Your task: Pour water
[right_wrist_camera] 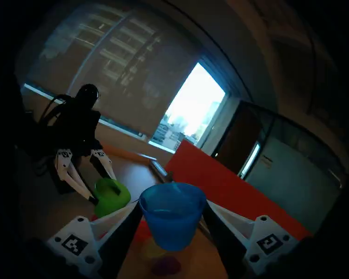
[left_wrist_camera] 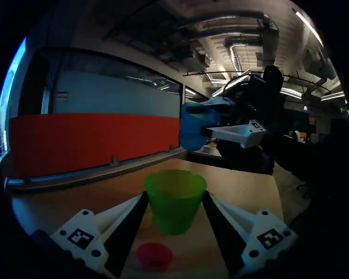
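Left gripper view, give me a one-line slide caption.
Left gripper grips a green cup; beyond it, the right gripper holds a blue cup higher up.

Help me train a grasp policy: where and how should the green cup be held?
Grip the green cup at mid-wall, level from the side, a finger on each flank, as the left gripper does. It tapers downward, so the wider rim should resist slipping.

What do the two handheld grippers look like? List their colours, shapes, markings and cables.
The left gripper and right gripper match. Both have white, wedge-shaped jaws with black inner faces, and each jaw carries a square black-and-white marker with dark screw dots around it. Seen from farther off, each gripper has a bulky black body. Dark cables loop from the top of the left one.
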`<action>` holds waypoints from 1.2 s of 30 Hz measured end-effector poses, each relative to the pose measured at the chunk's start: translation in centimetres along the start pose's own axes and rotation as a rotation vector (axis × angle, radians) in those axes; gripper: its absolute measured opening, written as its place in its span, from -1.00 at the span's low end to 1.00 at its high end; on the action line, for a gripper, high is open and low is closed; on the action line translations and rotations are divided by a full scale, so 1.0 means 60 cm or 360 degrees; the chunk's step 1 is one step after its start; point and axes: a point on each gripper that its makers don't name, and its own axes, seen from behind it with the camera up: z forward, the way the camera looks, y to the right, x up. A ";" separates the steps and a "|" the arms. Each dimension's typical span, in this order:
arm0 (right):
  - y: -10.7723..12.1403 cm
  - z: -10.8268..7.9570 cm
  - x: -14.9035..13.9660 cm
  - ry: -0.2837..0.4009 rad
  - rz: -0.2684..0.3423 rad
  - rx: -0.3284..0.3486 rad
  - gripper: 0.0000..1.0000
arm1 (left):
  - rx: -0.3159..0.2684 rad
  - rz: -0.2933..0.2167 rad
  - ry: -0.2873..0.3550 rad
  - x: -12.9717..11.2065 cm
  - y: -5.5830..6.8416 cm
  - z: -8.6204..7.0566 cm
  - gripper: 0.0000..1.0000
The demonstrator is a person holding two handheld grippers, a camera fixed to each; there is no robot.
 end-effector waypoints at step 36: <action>-0.002 0.061 0.072 0.0068 -0.0580 0.0026 0.80 | -0.0025 0.0054 0.0004 -0.015 0.027 -0.013 0.70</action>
